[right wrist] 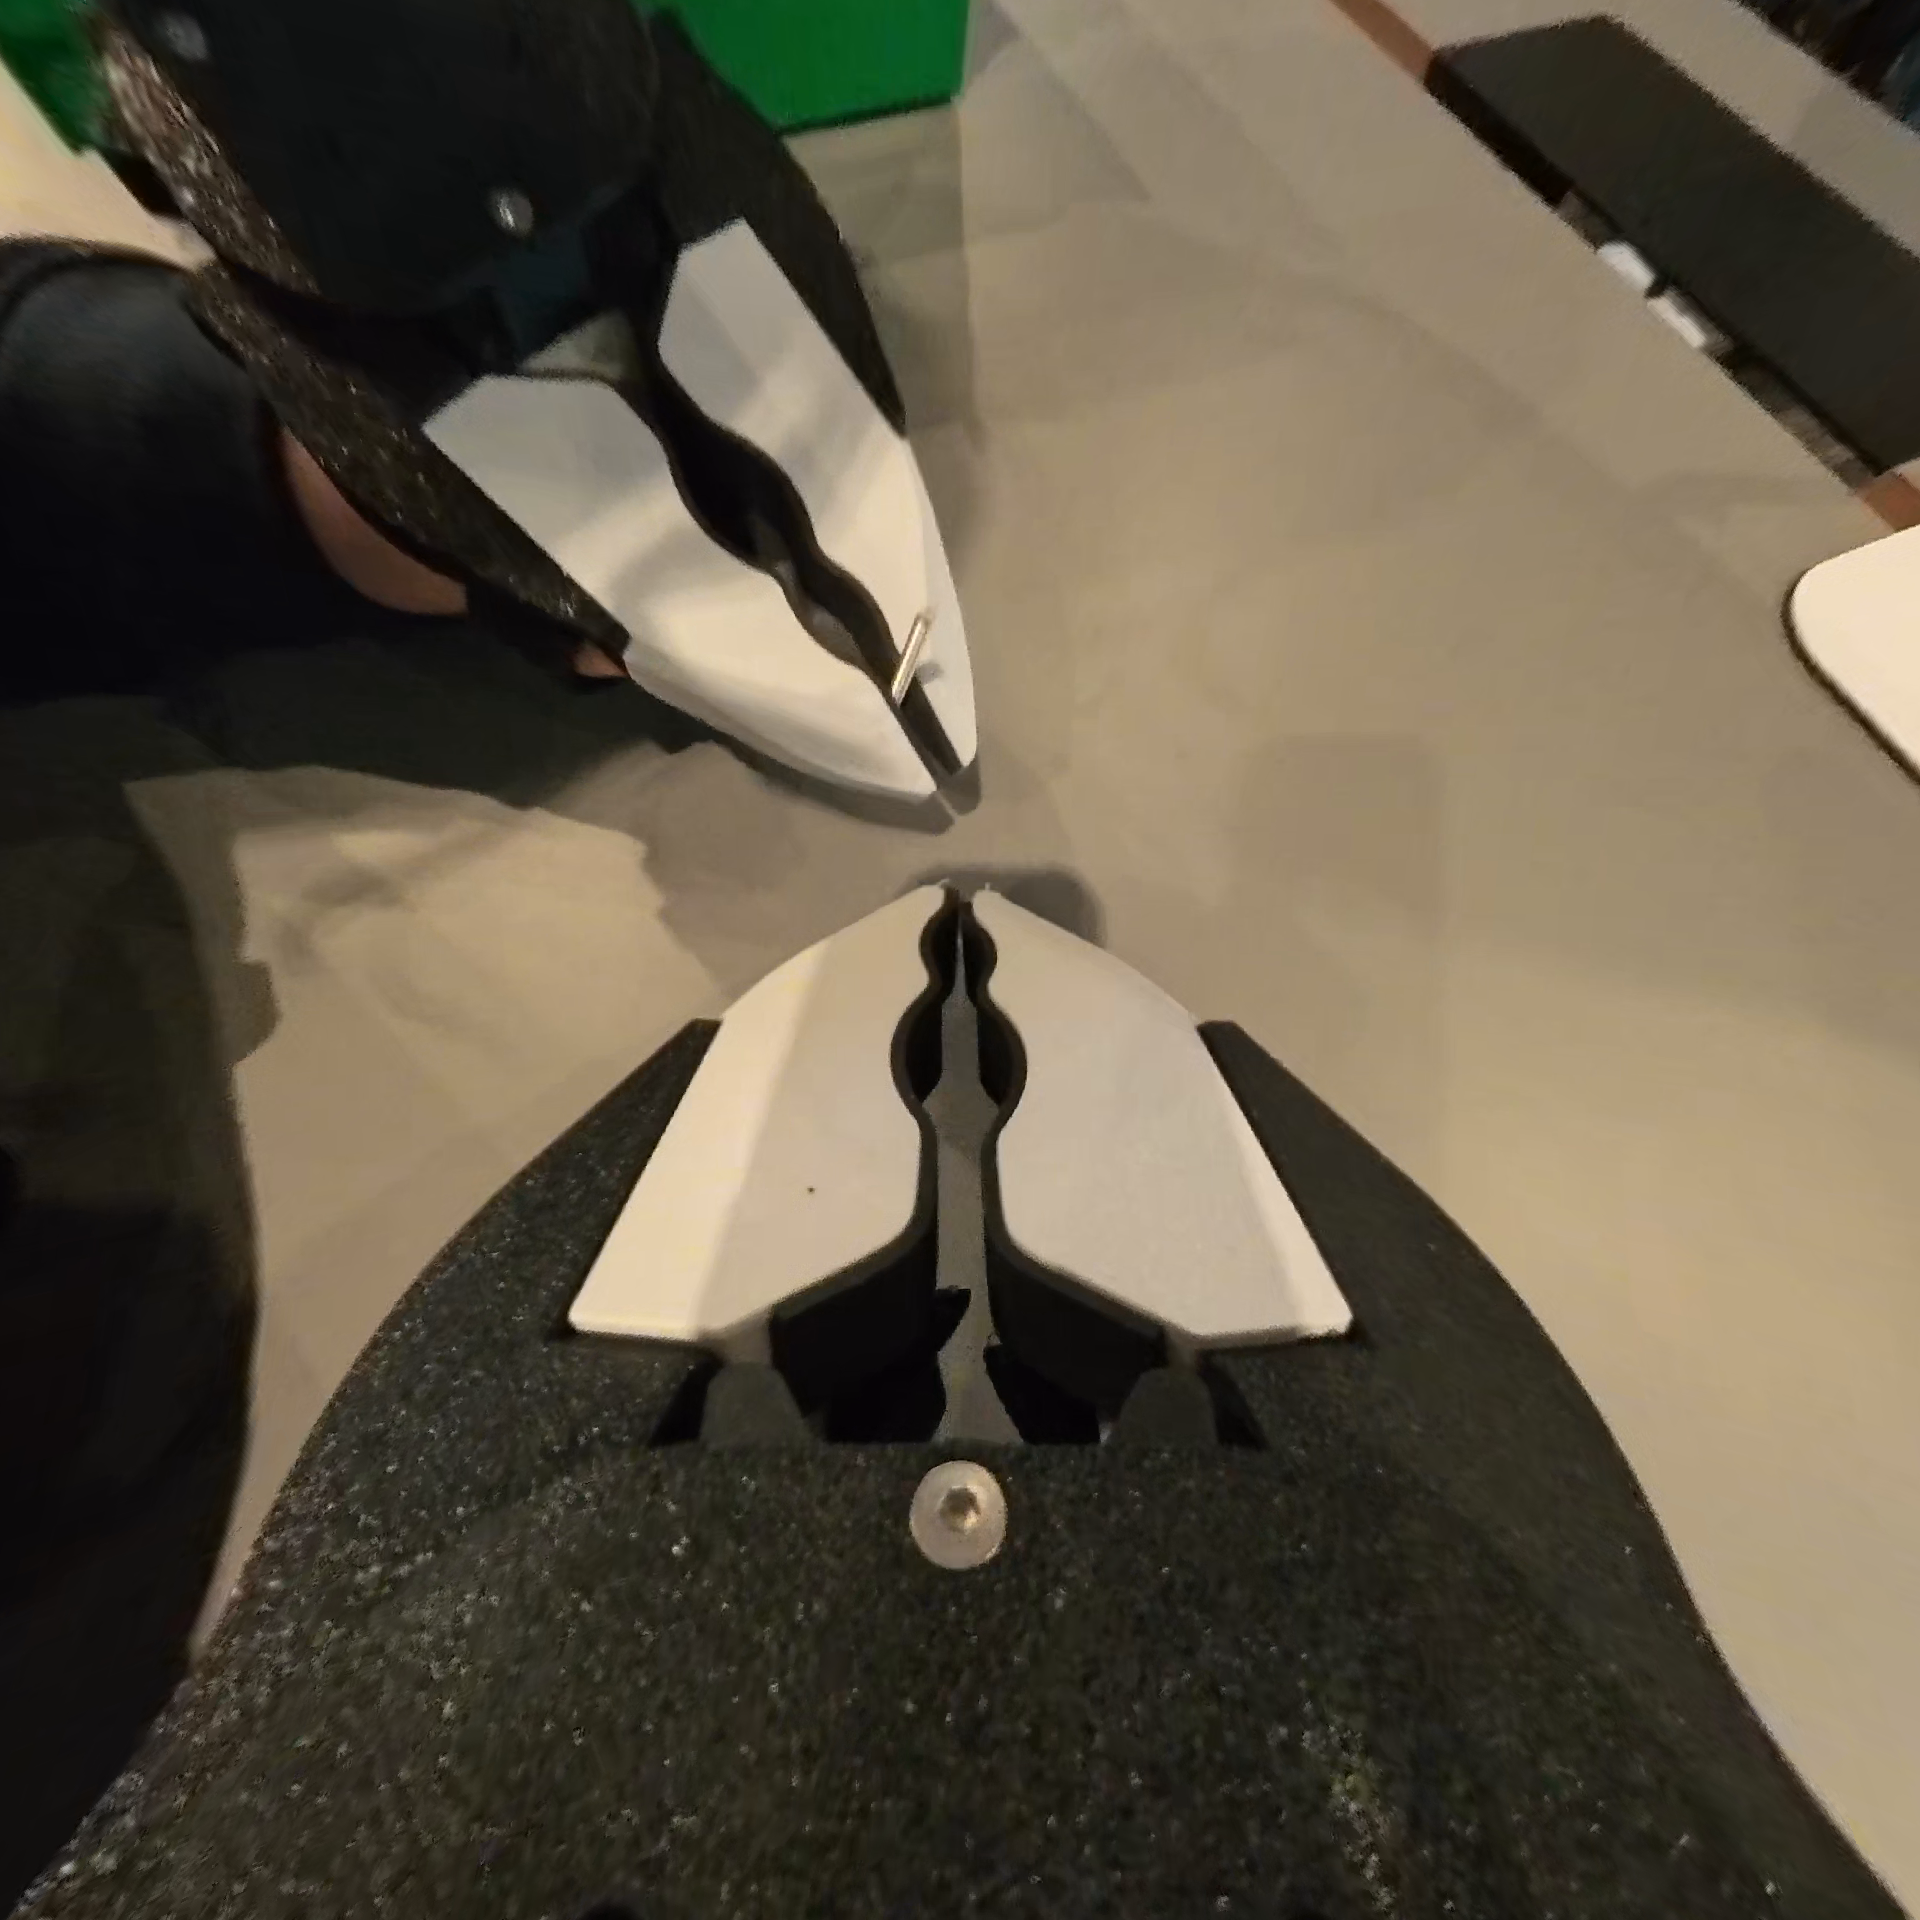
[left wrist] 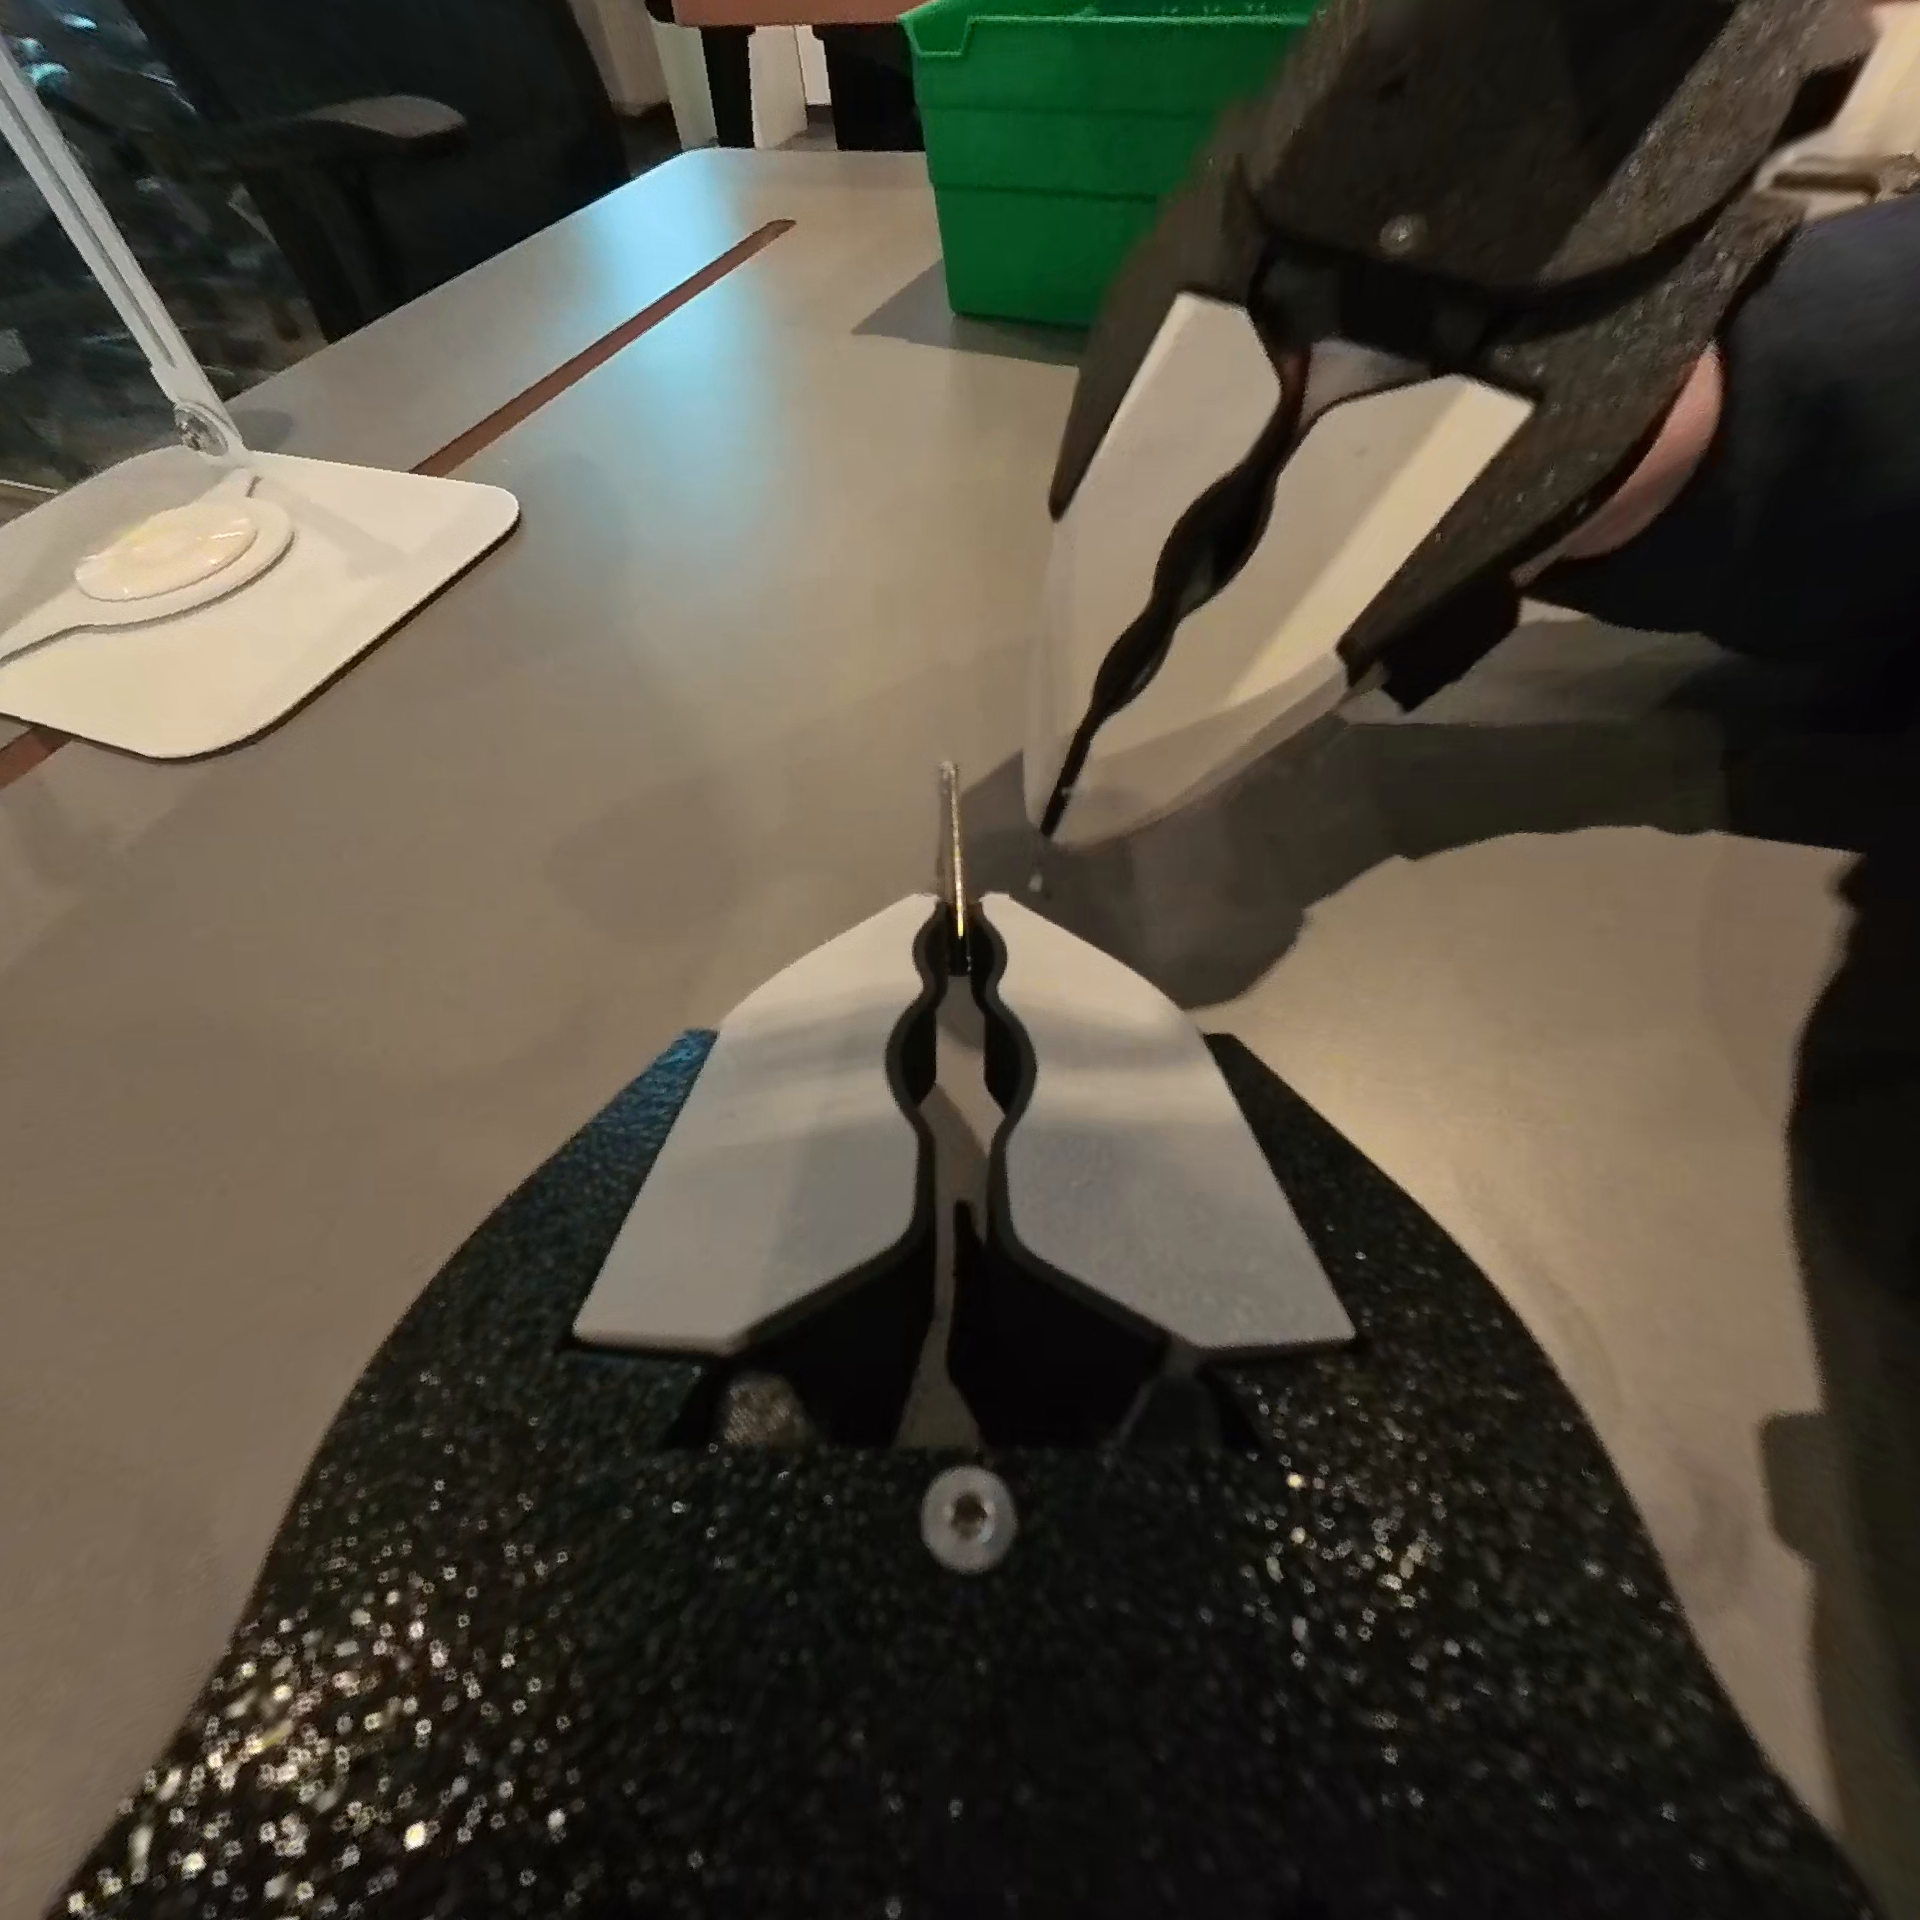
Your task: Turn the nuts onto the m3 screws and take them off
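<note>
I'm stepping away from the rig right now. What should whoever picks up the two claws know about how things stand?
Left claw: shut on a thin silver screw, shank sticking out past the tips, no nut visible on it.
Right claw: shut, tips down at the grey table; whether it has pinched a nut I cannot tell.
A tiny bright speck lies on the table right under its tip, possibly a nut.
Green bin stands at the far edge.
Done: screw picked up. Left: get a nut, thread it on, then take it off.

Screw (left wrist: 952, 842) stands in the left claw (left wrist: 956, 902), projecting past its tips. Right claw (left wrist: 1047, 826) lies just right, tips on the table (left wrist: 520, 831). Bin (left wrist: 1039, 156) behind; lamp base (left wrist: 260, 582) far left.
</note>
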A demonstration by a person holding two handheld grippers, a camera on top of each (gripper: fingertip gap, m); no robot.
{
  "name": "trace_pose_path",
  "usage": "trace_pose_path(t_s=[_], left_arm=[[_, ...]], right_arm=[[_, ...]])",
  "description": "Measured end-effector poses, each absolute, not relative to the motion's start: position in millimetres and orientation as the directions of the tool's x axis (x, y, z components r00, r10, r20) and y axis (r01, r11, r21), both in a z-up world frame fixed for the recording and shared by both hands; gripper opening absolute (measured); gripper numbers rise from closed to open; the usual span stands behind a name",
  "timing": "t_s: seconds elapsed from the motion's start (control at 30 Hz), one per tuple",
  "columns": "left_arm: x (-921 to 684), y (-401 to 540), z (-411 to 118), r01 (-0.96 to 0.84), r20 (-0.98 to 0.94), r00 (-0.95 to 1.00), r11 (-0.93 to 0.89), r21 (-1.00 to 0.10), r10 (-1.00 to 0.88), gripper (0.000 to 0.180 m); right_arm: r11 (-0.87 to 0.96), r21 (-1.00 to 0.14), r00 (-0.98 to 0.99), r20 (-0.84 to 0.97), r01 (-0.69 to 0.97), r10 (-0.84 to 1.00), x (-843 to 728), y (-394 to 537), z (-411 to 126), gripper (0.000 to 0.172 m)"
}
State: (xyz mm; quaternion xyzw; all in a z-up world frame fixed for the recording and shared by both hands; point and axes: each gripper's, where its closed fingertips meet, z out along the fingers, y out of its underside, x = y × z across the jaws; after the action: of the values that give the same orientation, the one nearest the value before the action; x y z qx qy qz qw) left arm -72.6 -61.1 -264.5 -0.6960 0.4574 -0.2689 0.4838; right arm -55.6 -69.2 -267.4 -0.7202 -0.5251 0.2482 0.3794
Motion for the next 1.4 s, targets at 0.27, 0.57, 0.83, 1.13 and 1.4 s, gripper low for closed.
trace_pose_path(t_s=[0.27,0.57,0.83,1.13,1.4], left_arm=[[-74,-59,-264,-0.373,-0.071,0.455,-0.117,-0.921,-0.888,0.003],[-98,-39,-253,-0.272,-0.039,0.592,-0.154,-0.95,-0.805,0.003],[-118,-28,-237,-0.174,-0.042,0.674,-0.103,-0.979,-0.738,0.003],[-117,-29,-238,-0.168,-0.028,0.666,-0.112,-0.979,-0.746,0.003],[-116,-30,-239,-0.176,-0.026,0.656,-0.119,-0.977,-0.754,0.003]], right_arm=[[-0.197,-0.755,0.315,0.014,0.626,0.949,-54,-69,-300,0.003],[-0.106,-0.822,0.128,-0.04,0.559,0.991,-104,-103,-288,0.012],[0.047,-0.84,-0.194,-0.071,0.541,0.978,-151,-170,-286,0.015],[0.139,-0.784,-0.311,-0.072,0.605,0.948,-154,-193,-300,0.016],[0.184,-0.747,-0.32,-0.041,0.639,0.946,-156,-195,-309,0.011]])
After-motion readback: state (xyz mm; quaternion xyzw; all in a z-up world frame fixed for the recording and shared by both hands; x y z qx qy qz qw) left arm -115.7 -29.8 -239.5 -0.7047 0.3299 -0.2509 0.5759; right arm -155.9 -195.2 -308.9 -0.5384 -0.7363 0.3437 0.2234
